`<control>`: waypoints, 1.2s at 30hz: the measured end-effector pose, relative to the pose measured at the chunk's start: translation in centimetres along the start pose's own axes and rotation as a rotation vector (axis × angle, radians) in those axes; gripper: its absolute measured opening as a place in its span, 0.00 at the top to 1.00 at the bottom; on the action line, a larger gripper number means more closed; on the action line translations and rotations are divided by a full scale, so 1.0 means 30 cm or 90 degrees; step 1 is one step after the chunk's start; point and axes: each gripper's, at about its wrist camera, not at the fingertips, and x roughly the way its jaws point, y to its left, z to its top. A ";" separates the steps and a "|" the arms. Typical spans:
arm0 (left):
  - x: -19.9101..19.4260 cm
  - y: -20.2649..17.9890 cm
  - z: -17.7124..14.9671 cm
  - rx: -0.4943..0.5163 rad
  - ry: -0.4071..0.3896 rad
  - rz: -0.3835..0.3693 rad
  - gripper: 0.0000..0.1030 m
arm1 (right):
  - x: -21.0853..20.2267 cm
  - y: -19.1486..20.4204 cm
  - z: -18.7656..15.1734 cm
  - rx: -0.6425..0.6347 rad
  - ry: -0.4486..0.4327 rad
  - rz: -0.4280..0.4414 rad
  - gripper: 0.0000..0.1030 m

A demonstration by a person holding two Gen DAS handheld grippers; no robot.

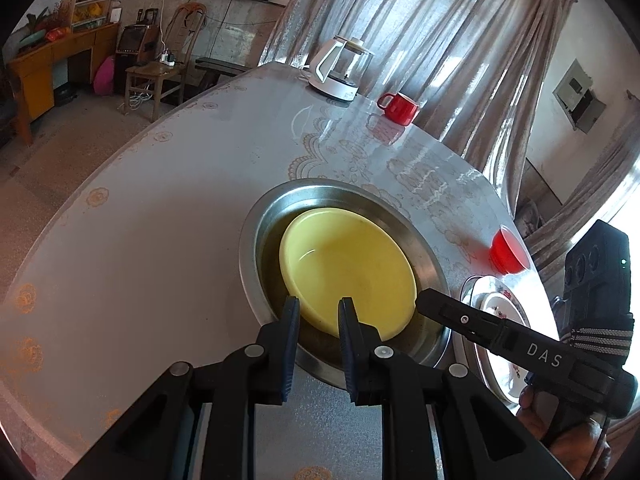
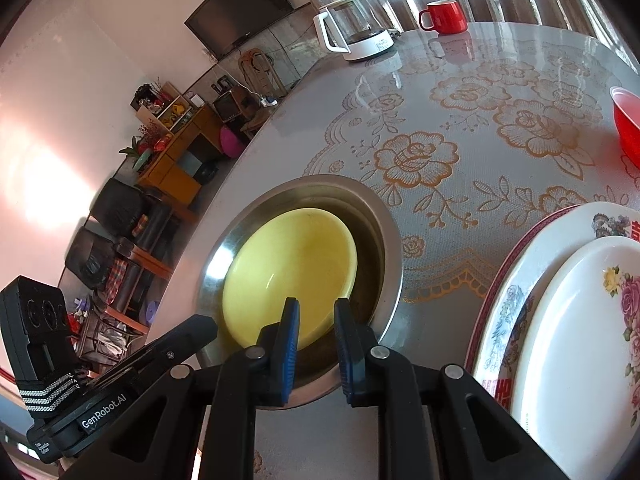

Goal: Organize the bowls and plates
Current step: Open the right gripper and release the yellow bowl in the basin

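A yellow bowl [image 1: 348,268] [image 2: 288,268] lies in a round steel basin [image 1: 248,240] [image 2: 394,240] sunk into the table. My left gripper [image 1: 318,304] hovers over the bowl's near rim, jaws shut with nothing held. Beside it, my right gripper [image 2: 316,304] is over the same near rim, also shut and empty. To the right, a white flowered plate [image 2: 580,320] rests on a larger red-rimmed plate [image 2: 508,292] [image 1: 500,308]. A red bowl [image 1: 508,250] [image 2: 628,120] stands beyond the plates.
A glass kettle [image 1: 340,68] [image 2: 356,28] on a white base and a red mug [image 1: 400,108] [image 2: 446,16] stand at the table's far side. The tablecloth [image 2: 460,152] has a gold flower pattern. Curtains hang behind; furniture lines the left wall.
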 end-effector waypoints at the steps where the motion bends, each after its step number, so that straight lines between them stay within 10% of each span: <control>1: -0.004 -0.001 -0.001 0.003 -0.003 0.005 0.80 | 0.000 0.001 -0.002 0.000 0.000 0.002 0.81; 36: -0.048 -0.127 -0.032 0.094 -0.019 0.019 0.74 | -0.187 -0.143 -0.020 0.068 -0.070 -0.011 0.66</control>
